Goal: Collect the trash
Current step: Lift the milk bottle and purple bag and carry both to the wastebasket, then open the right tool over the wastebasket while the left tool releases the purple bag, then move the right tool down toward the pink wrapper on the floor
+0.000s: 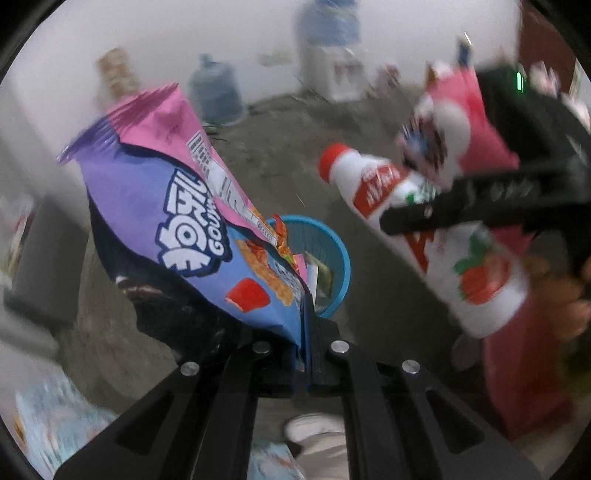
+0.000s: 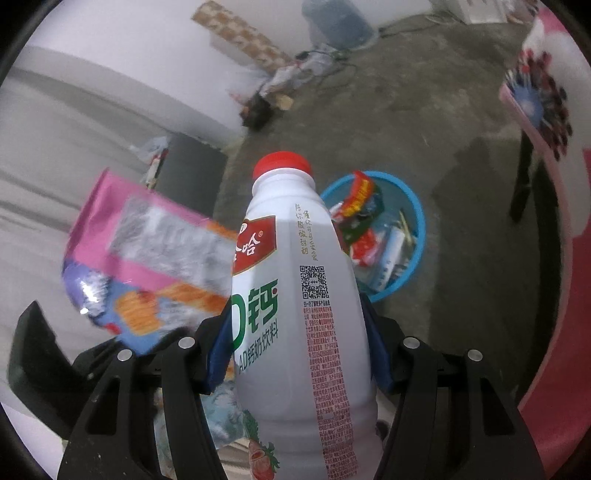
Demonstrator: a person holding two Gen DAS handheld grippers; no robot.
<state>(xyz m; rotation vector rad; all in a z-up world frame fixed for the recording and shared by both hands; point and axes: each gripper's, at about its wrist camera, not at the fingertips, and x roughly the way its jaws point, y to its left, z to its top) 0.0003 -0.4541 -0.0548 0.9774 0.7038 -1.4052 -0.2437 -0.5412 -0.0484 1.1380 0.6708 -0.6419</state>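
1 snack bag (image 1: 192, 229), purple and pink. 1 white bottle (image 2: 299, 314) with 1 red cap (image 2: 282, 164). 1 blue bin (image 2: 402, 236), its wrappers too jumbled to count. 2 grippers: left (image 1: 304, 354), right (image 2: 295, 354). 2 water jugs: 1 on the floor (image 1: 216, 94), 1 on a dispenser (image 1: 328, 22).

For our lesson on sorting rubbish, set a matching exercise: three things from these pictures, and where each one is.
Things:
1. snack bag
2. white bottle
3. red wrapper

Places:
A. in the blue basket
B. clamped in the left claw
C. between the right claw pads

Pairs: 1-B, 2-C, 3-A
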